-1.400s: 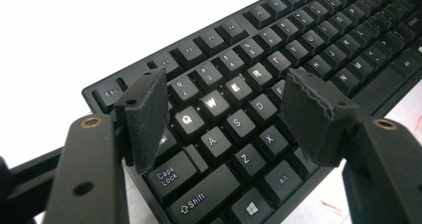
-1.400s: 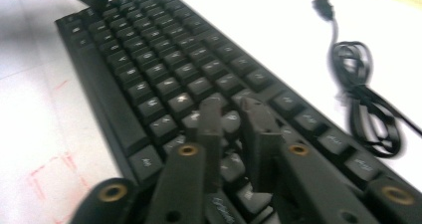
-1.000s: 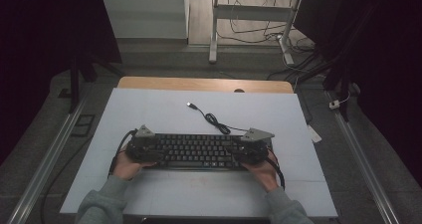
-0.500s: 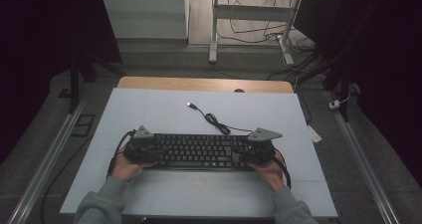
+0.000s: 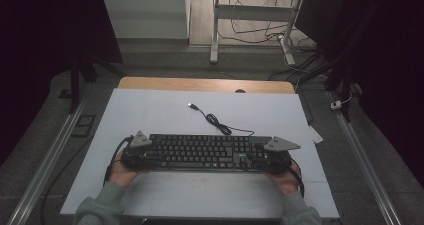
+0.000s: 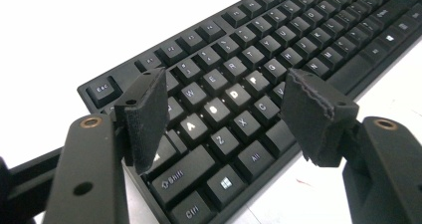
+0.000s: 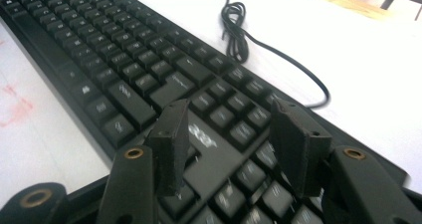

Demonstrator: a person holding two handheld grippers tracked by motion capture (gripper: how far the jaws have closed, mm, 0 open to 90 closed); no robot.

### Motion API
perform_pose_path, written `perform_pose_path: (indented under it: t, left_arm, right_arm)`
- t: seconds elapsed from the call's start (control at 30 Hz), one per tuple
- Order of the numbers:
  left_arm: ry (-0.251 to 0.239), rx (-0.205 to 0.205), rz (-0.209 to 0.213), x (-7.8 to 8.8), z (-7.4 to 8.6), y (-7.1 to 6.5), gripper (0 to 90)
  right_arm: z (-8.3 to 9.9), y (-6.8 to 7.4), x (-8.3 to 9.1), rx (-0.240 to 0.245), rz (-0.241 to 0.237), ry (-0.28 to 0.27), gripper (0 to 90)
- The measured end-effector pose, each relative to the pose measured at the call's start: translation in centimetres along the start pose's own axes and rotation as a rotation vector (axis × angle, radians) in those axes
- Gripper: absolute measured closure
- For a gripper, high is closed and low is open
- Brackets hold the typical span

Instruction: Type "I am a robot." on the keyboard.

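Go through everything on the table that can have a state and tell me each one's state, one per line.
keyboard: flat on the white table, unlit
cable: loose, loosely kinked, plug unplugged
left claw: open over the keyboard's left end
right claw: open over the keyboard's right end

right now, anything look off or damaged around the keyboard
Slightly. The pad edge of the left gripper looks frayed and ragged, and faint reddish smudges mark the white table sheet beside the black keyboard. The keyboard's black USB cable lies loose and unplugged.
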State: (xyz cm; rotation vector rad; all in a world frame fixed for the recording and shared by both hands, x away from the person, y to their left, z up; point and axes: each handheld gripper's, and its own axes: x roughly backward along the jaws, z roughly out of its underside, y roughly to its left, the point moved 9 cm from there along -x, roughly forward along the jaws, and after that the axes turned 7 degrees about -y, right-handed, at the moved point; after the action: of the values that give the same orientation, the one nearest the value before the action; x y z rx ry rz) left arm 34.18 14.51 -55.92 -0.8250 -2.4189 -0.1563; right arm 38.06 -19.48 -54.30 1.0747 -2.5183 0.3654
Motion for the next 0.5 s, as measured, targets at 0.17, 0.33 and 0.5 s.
perform_pose_path:
  t: [0.17,0.33,0.5]
  left_arm:
    - [-0.025,-0.002,-0.002,1.3,0.6,-0.3,35.4]
    - [-0.041,0.006,0.003,2.5,2.0,-0.7,35.5]
    - [-0.05,-0.009,0.001,3.6,3.1,-0.6,35.4]
  right_arm:
    - [1.5,-0.8,2.3,-0.018,0.032,0.012,49.6]
    - [2.7,-1.7,4.6,-0.035,0.063,-0.004,48.6]
    - [3.9,-2.1,6.1,-0.036,0.078,0.006,47.7]
